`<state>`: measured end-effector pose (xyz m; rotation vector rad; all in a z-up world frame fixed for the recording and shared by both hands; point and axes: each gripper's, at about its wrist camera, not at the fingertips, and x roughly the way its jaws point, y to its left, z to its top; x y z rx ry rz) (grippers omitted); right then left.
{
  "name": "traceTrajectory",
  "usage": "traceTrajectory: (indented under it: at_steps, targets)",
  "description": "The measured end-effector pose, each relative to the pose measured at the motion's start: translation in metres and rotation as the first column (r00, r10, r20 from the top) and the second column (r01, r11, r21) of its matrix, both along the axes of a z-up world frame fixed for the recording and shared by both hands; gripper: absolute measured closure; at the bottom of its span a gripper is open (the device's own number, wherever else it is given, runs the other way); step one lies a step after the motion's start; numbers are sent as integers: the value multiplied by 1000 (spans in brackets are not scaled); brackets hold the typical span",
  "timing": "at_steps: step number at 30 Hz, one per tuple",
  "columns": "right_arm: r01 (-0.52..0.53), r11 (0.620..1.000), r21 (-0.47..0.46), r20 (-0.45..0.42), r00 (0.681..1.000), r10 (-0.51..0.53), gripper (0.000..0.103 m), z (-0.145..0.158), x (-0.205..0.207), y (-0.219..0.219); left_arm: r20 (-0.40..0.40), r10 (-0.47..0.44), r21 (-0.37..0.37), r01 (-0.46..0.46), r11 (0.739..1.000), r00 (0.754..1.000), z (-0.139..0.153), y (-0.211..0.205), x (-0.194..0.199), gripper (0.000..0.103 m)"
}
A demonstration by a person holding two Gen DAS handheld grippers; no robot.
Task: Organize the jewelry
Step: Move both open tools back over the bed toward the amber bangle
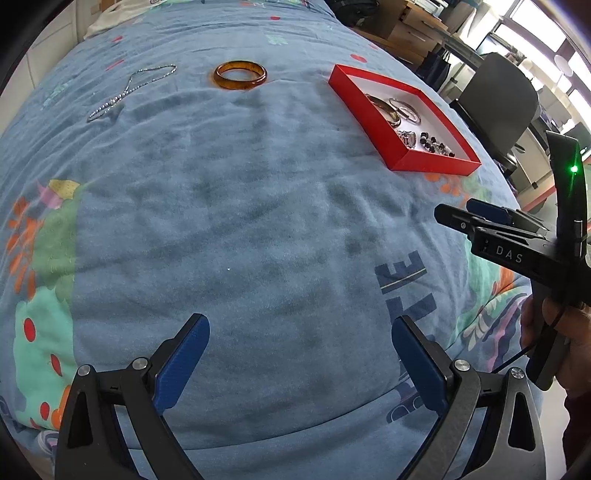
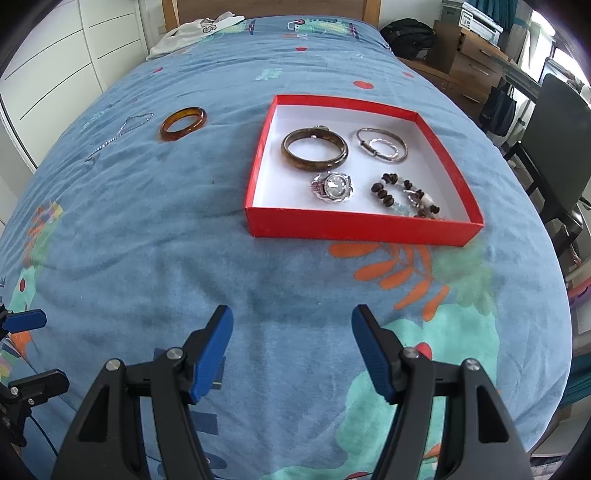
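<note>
**Both claws spread and empty over the quilt, two pieces outside the red box**

Nearest in the left wrist view, the left gripper (image 1: 301, 354) fills the bottom of the frame with its blue pads set wide apart and nothing between them, only the blue patterned bedspread (image 1: 258, 221) beneath; at the right edge of that frame the right gripper (image 1: 476, 214) juts in from the side, held in a hand (image 1: 554, 343) at the lower right; in the right wrist view this same gripper (image 2: 291, 354) sits at the bottom centre, fingers likewise parted and holding nothing; the left gripper's blue pad (image 2: 26, 320) shows at the left edge.

Further up, in the middle of the right wrist frame, the red box (image 2: 362, 225) rests on the bedspread; inside it lie a brown bangle (image 2: 314, 150) at upper left, silver bangles (image 2: 382, 148) at upper right, a watch (image 2: 332, 187) at lower left and a beaded bracelet (image 2: 404, 195) at lower right.

Beyond, toward the upper left, an amber bangle (image 2: 183, 123) lies on the cloth outside the box, well apart from it; left of that, a thin silver chain (image 2: 118, 134) trails across the cloth; in the left wrist view the amber bangle (image 1: 240, 75) sits at top centre and the chain (image 1: 129, 92) at upper left.

Farthest off, a white garment (image 2: 195, 33) lies at the top of the bed, and a dark chair (image 2: 557, 155) stands at the right edge.
</note>
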<state>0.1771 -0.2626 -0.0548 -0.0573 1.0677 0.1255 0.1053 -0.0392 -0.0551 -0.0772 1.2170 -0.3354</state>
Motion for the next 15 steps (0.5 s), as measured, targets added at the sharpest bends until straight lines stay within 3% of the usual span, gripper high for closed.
traceTrajectory:
  at_steps: [15]
  targets:
    - [-7, 1000, 12, -1, 1000, 7, 38, -4, 2, 3, 0, 5, 8, -5, 1000, 1000, 0, -1, 5, 5]
